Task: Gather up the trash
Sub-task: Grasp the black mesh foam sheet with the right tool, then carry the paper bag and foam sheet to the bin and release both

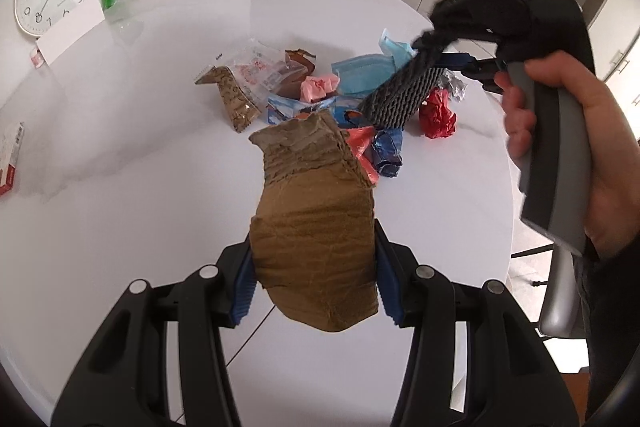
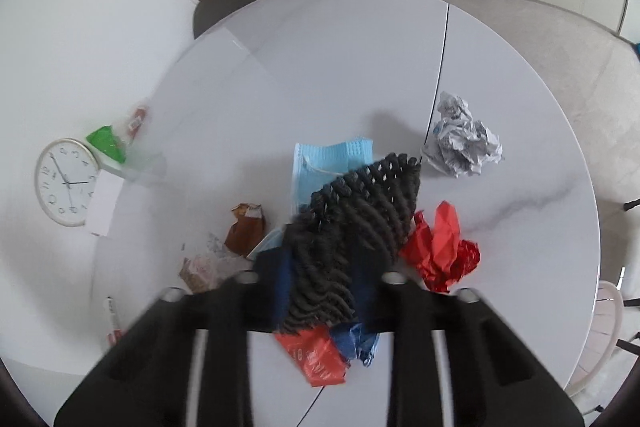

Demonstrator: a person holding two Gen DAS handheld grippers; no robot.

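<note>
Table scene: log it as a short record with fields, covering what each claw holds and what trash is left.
surface: round white table
left claw: shut on brown cardboard piece, lifted above the table
right claw: shut on dark foam mesh, over the pile
loose trash: blue face mask, red crumpled paper, crumpled newspaper ball, orange wrapper, brown wrapper
not trash: wall clock, lying at the table's edge

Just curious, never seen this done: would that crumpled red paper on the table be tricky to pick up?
Probably not. The red paper looks thin and loosely crumpled, so it is likely very light and would squash between tongs. Its irregular folds suggest it would slide rather than roll if nudged.
</note>
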